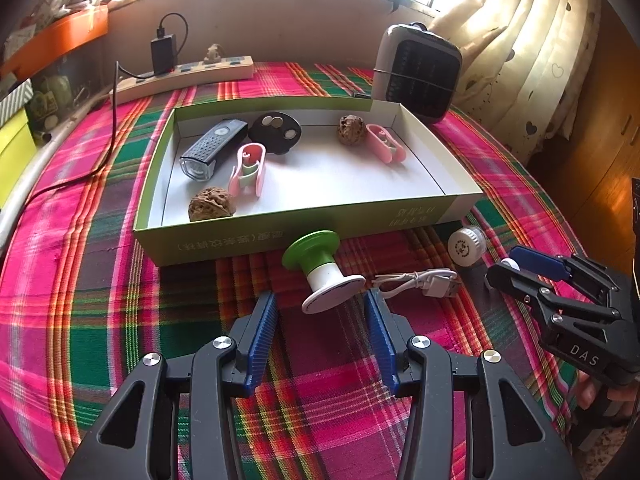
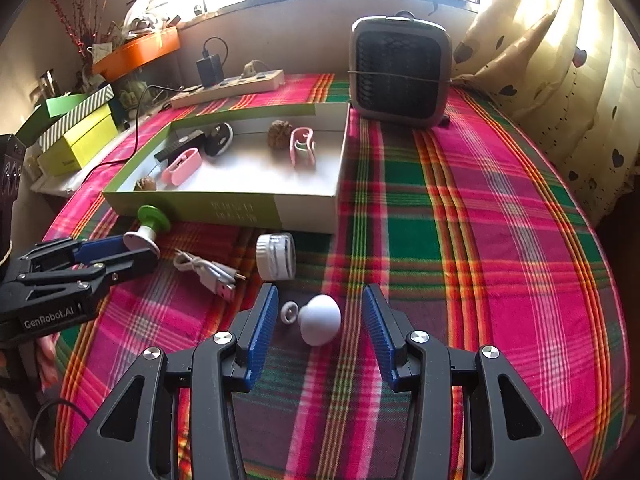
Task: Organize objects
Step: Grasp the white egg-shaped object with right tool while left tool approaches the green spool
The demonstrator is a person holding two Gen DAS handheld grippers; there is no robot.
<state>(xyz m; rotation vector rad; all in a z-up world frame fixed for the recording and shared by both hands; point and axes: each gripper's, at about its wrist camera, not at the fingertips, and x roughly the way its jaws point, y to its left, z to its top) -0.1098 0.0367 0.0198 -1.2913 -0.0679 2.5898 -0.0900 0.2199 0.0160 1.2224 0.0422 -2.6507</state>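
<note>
Open left claw frames green-topped spool before box.

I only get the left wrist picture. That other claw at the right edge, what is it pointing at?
Observer: A white dome-shaped object lying on the tablecloth, between the fingers of the right gripper.
Operator: Is the claw squeezing it?
Observer: No. There is a gap on each side, so the pads are not touching it.
Operator: Is anything else in there with it?
Observer: Yes, a small white ring lies just left of the dome, also between the fingers.
</note>
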